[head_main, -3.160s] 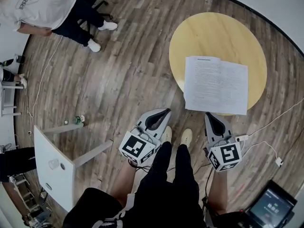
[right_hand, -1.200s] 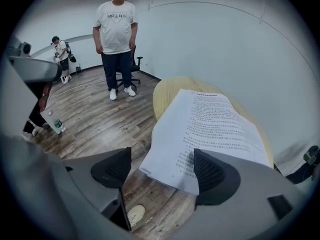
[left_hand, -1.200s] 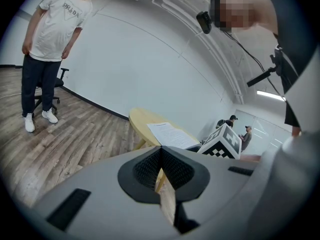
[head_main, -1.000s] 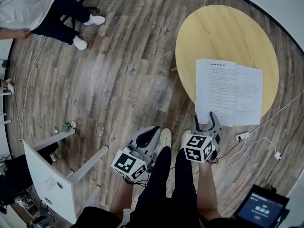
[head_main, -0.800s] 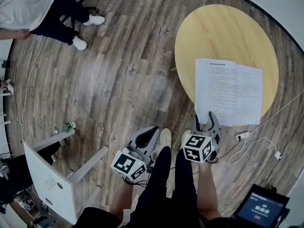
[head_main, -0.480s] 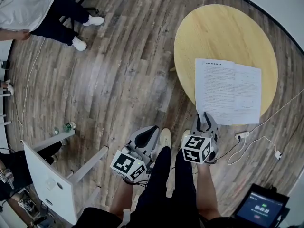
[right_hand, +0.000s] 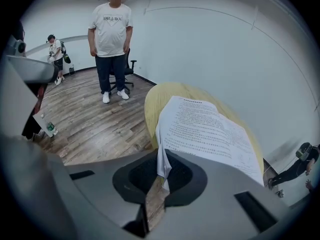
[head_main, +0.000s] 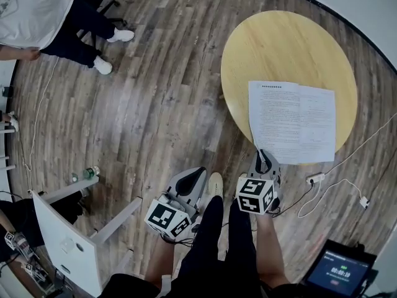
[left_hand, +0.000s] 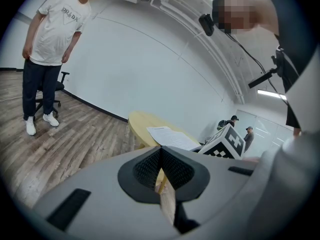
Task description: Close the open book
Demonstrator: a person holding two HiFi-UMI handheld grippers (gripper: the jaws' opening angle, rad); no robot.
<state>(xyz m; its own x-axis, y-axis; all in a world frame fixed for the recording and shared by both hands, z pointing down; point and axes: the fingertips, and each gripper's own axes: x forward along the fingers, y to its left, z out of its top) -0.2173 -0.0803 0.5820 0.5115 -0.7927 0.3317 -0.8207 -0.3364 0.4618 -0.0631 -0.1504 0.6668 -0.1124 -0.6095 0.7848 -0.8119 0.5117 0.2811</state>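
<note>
Book: the book (head_main: 291,121) is lying open and flat on the near part of the round table (head_main: 279,42), with its near edge reaching the table's near rim.
Right gripper: the right gripper (head_main: 263,157) is pointing down at the book's near-left corner. Its jaws are closing, and the corner of a page (right_hand: 161,166) is sitting pinched between them.
Page: it is curling down off the table's rim into the right gripper, while the rest of the sheet is lying on the book.
Left gripper: the left gripper (head_main: 197,174) is hovering over the floor, left of the table and apart from the book. Its jaws are resting together with nothing between them.
Person: a person (head_main: 37,11) in a white shirt is standing at the far left, well apart from the table.
Cable: a white cable (head_main: 338,182) is trailing across the floor near the table's right side.
</note>
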